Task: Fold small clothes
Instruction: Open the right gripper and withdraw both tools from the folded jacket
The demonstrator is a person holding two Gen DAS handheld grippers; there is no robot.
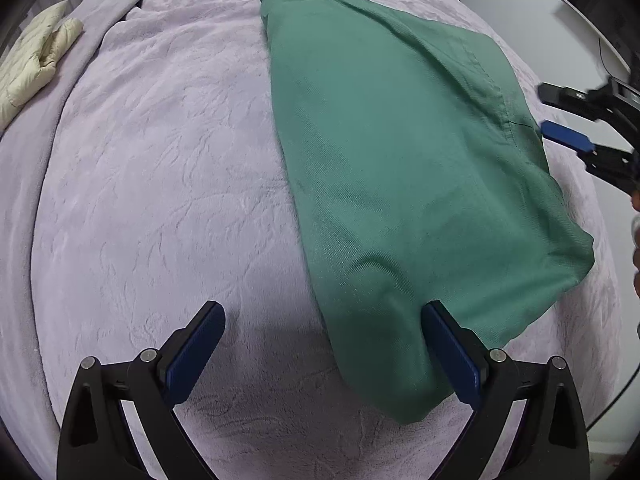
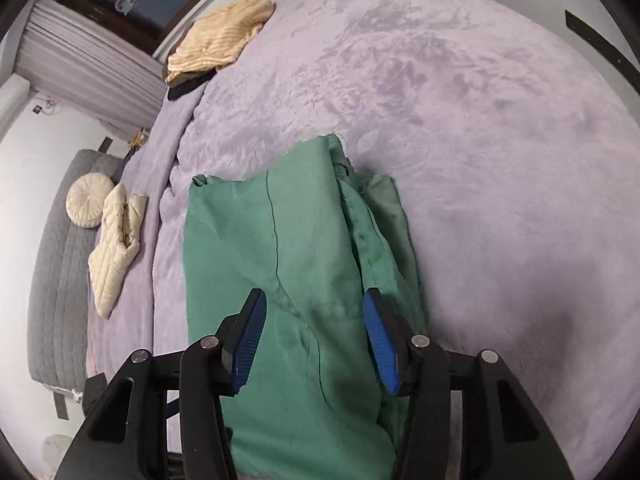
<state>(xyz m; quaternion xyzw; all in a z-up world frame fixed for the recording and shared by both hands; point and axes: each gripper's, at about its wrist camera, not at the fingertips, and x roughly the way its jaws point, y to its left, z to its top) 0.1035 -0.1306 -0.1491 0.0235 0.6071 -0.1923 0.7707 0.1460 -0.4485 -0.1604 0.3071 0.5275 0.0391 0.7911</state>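
A green garment (image 1: 400,168) lies folded lengthwise on a lilac blanket (image 1: 160,184). My left gripper (image 1: 324,316) is open just above the blanket, its right finger against the garment's near corner and its left finger over bare blanket. My right gripper (image 2: 314,308) is open and hovers over one end of the green garment (image 2: 280,260), holding nothing. The right gripper also shows in the left wrist view (image 1: 560,116) at the garment's right edge.
A cream quilted garment (image 2: 116,240) lies on the blanket's left edge, also in the left wrist view (image 1: 32,64). A yellow ribbed cloth (image 2: 220,40) lies at the far side. A grey sofa (image 2: 52,288) with a round cushion (image 2: 88,200) stands beside the bed.
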